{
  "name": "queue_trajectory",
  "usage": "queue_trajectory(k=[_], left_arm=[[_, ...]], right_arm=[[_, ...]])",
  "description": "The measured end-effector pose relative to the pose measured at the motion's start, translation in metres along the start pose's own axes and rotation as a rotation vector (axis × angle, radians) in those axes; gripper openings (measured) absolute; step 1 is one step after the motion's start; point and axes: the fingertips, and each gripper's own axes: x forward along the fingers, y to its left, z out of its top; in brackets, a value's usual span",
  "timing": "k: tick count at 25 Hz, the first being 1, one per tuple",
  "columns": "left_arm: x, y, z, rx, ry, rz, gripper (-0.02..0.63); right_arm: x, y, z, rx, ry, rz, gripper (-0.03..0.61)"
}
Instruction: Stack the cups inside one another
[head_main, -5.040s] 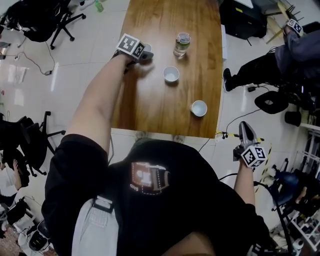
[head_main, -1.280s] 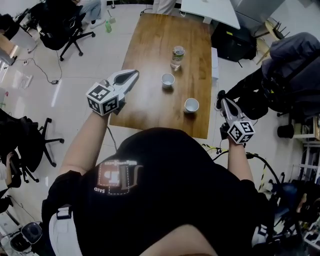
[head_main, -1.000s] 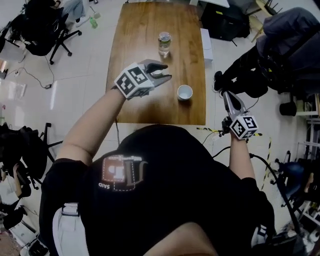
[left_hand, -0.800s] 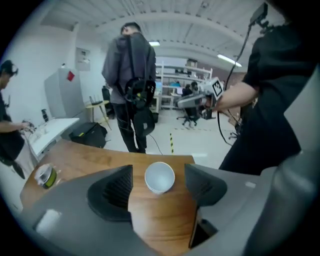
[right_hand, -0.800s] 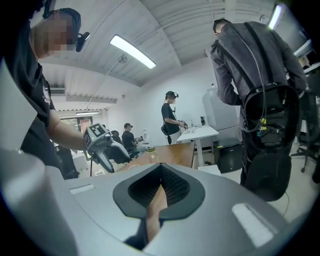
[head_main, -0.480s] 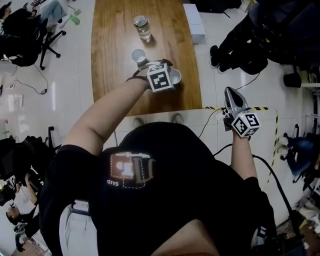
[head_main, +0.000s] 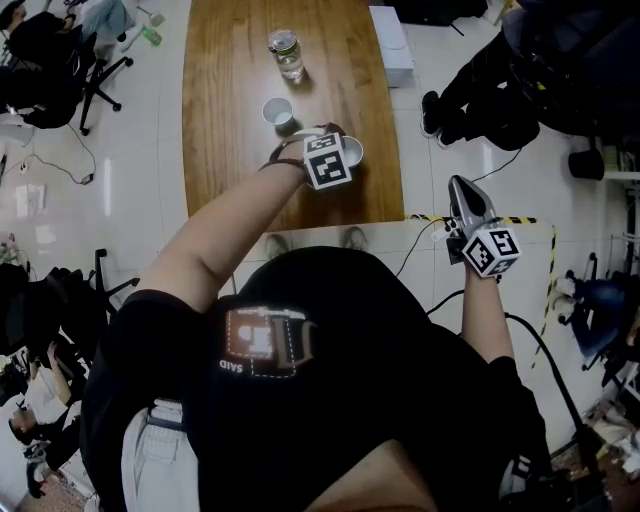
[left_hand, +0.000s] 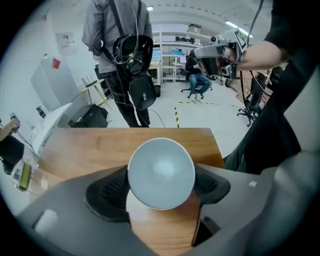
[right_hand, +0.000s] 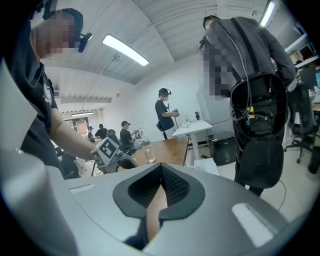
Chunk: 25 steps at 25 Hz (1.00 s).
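A white cup (left_hand: 161, 172) stands near the front right corner of the wooden table (head_main: 230, 150), between the jaws of my left gripper (left_hand: 161, 187). The jaws are closing around it, and I see no firm press of the pads on it. In the head view the left gripper (head_main: 330, 140) points steeply down over this cup (head_main: 354, 150), and its marker cube hides most of the cup. A second white cup (head_main: 277, 112) stands further back on the table. My right gripper (head_main: 463, 190) hangs off the table's right side, shut and empty (right_hand: 161, 167).
A clear water bottle (head_main: 286, 52) stands behind the cups. A white box (head_main: 390, 45) lies on the floor by the table's right edge. A person with a black backpack (left_hand: 125, 50) stands beyond the table's far end. Office chairs (head_main: 60, 50) stand at the left.
My left gripper has swung down from mid-air onto the near cup, and its jaws have spread wide around it. The right gripper has stayed beside the table.
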Motion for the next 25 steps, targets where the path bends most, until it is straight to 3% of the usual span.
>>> queue_trajectory(k=[5, 8, 11, 17, 21, 25], left_arm=[[-0.03, 0.01, 0.008, -0.08, -0.099, 0.016, 0.371], [-0.075, 0.032, 0.011, -0.17, -0.192, 0.073, 0.371], [-0.121, 0.062, -0.006, -0.234, -0.225, 0.163, 0.371], [-0.18, 0.123, -0.065, -0.347, -0.178, 0.306, 0.371], [-0.172, 0.14, -0.091, -0.346, -0.108, 0.33, 0.371], [-0.151, 0.141, -0.101, -0.358, -0.06, 0.287, 0.373]], right_arm=[[0.014, 0.007, 0.004, -0.013, 0.006, 0.021, 0.014], [0.026, 0.014, 0.01, -0.025, 0.007, 0.041, 0.014], [0.039, 0.019, 0.017, -0.038, 0.004, 0.065, 0.014], [0.061, 0.037, 0.033, -0.059, 0.005, 0.102, 0.014], [0.067, 0.042, 0.034, -0.073, 0.016, 0.111, 0.014], [0.068, 0.043, 0.034, -0.075, 0.022, 0.104, 0.014]])
